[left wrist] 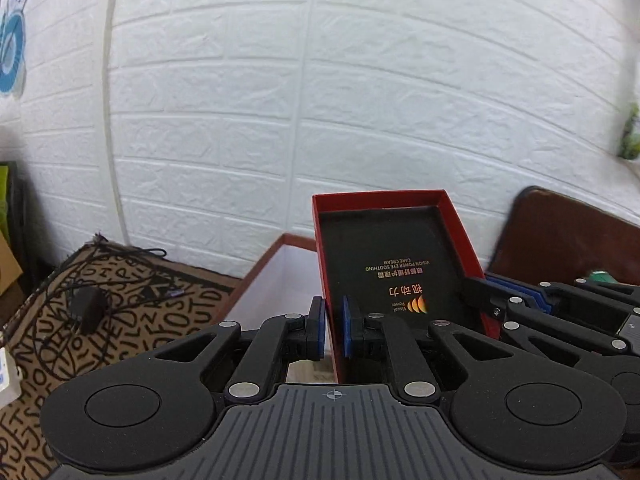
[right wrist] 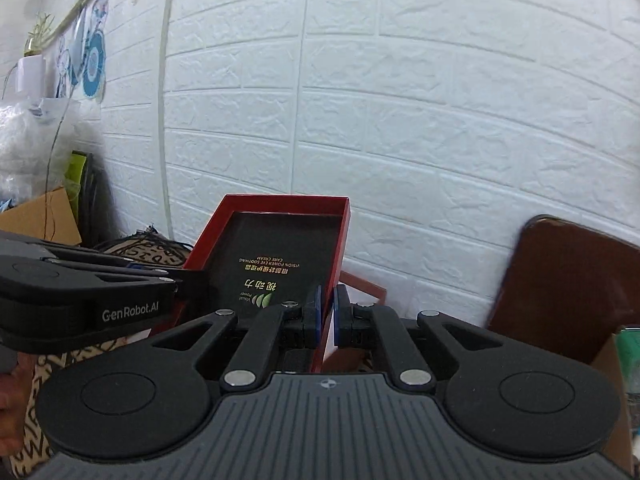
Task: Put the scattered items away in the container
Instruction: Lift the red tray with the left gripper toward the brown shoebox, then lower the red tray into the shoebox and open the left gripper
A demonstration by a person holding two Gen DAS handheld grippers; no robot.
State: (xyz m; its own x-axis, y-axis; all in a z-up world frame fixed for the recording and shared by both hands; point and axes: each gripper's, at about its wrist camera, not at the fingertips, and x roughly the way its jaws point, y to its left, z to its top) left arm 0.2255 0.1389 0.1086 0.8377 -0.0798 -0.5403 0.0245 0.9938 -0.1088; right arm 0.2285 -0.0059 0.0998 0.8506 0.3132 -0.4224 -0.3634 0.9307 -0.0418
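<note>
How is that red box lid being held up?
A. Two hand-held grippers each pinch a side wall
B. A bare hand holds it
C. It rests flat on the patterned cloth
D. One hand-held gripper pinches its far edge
A: the left hand-held gripper pinches one wall of the lid, and the right hand-held gripper pinches the opposite wall.

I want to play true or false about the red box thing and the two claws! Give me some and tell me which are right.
1. Both claws pinch the red lid. True: the left claw grips its left wall, the right claw its right wall.
2. The lid is black inside. True.
3. The wall behind is painted green. False: it is white brick pattern.
4. The right claw is wide open. False: it is shut on the lid's wall.
5. The open box below has a blue rim. False: its rim is reddish brown.
</note>
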